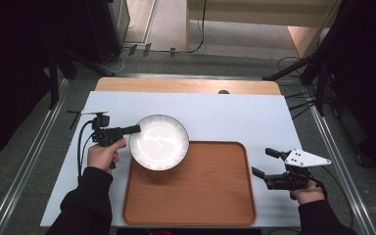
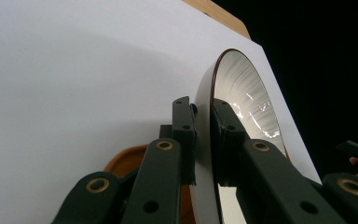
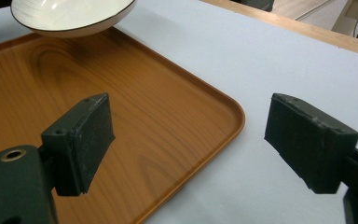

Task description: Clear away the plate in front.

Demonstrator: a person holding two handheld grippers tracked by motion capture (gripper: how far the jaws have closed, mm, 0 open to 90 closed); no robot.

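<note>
Covering most of the middle of the high view is a white sheet (image 1: 215, 110) laid over a wooden table (image 1: 186, 85), whose bare edge shows along the upper side. On the sheet, in the lower centre of the frame, lies a brown wooden tray (image 1: 196, 196) with rounded corners. A white plate (image 1: 158, 142) with a thin dark rim sits left of centre, over the upper left corner of the tray, with part of it reaching past that corner above the sheet. In the right gripper view the plate (image 3: 70, 16) is at the upper left, and its underside looks lifted above the tray (image 3: 135, 121); whether it touches the tray I cannot tell.

The left gripper (image 1: 132, 129) comes from the left side of the frame and meets the left edge of the plate. In the left gripper view its jaws pinch the rim of the plate (image 2: 242, 88), one jaw on each face.

The right gripper (image 1: 264, 161) is at the lower right of the high view, beside the right edge of the tray, above the sheet. Its jaws are spread wide, with nothing between them.
</note>
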